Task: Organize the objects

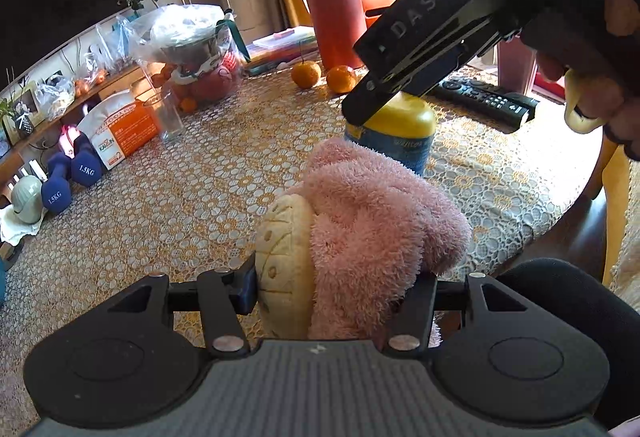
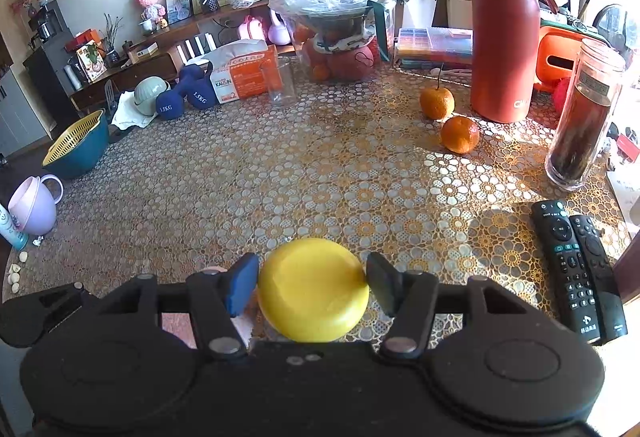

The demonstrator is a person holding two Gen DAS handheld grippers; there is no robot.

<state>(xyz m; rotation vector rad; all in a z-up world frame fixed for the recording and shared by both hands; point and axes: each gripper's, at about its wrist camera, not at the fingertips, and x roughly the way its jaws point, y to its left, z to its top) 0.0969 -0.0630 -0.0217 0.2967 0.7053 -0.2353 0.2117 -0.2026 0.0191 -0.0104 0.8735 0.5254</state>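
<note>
Your left claw (image 1: 340, 289) is gripping the fluffy pink plush toy with the cream embroidered face (image 1: 360, 237), its fingers pressing in from both sides, and you are holding the toy up close to the camera above the bench covered in an orange-and-white lace-patterned cloth (image 1: 180, 197). Your right claw (image 2: 312, 285) is bracketing the round yellow lid (image 2: 312, 289) of the blue-labelled container (image 1: 400, 141), which is standing upright on the bench just behind the plush toy; the right-hand finger is touching the lid's edge while a thin gap is showing at the left-hand one, so I cannot tell whether you are actually clamping it. In the left wrist view your right gripper body is angling down onto that lid from the upper right. Further out, two orange mandarins (image 2: 448, 117) are sitting near each other beside the tall red insulated bottle with a flip handle (image 2: 504, 37). Two black remote controls (image 2: 576, 269) are lying side by side at the right edge of the bench, with a tall clear jar holding dark contents (image 2: 584, 117) standing beyond them. Toward the far left, an empty clear drinking glass (image 2: 280, 81), an orange-and-white carton (image 2: 244, 73) and two navy dumbbells (image 2: 184, 93) are resting on the cloth.
</note>
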